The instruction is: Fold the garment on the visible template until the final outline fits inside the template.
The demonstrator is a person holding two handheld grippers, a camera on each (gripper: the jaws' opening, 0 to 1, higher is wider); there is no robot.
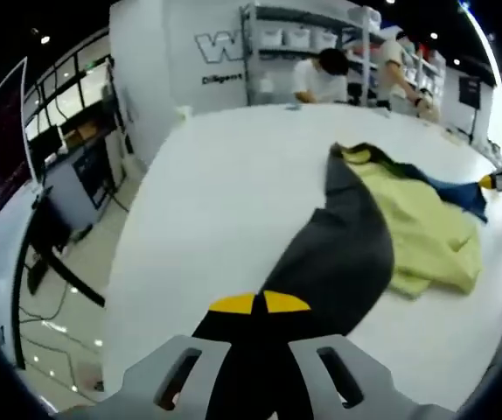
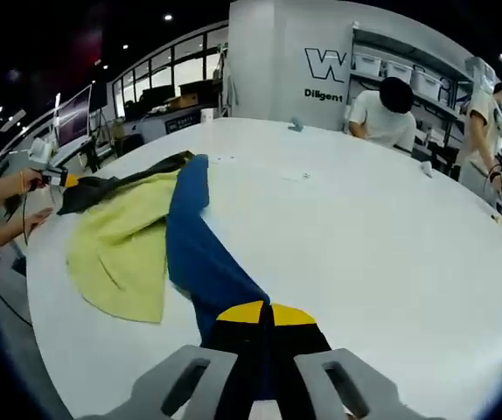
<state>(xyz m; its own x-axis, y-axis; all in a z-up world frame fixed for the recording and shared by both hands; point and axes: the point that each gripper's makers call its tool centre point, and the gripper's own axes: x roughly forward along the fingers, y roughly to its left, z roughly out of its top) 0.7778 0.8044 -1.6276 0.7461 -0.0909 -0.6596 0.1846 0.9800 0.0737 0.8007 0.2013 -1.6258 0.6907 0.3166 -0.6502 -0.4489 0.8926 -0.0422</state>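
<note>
A garment lies spread on the white table point(image 1: 233, 192): a yellow-green body point(image 1: 417, 227), one dark grey sleeve point(image 1: 338, 254) and one blue sleeve point(image 1: 456, 194). My left gripper point(image 1: 260, 303) is shut on the end of the dark grey sleeve, which runs from its yellow tips up to the body. My right gripper point(image 2: 267, 312) is shut on the end of the blue sleeve point(image 2: 200, 249). The yellow-green body point(image 2: 124, 236) lies to the left of that sleeve. Each gripper also appears far off in the other view: the right gripper point(image 1: 496, 180) and the left gripper point(image 2: 59, 178), held by a hand.
Two people point(image 2: 382, 114) stand at the table's far edge in front of shelves point(image 2: 408, 74) with white boxes. A small object point(image 2: 296, 125) lies near that edge. The table edge drops to the floor at the left point(image 1: 120, 289), beside desks and monitors point(image 1: 76, 175).
</note>
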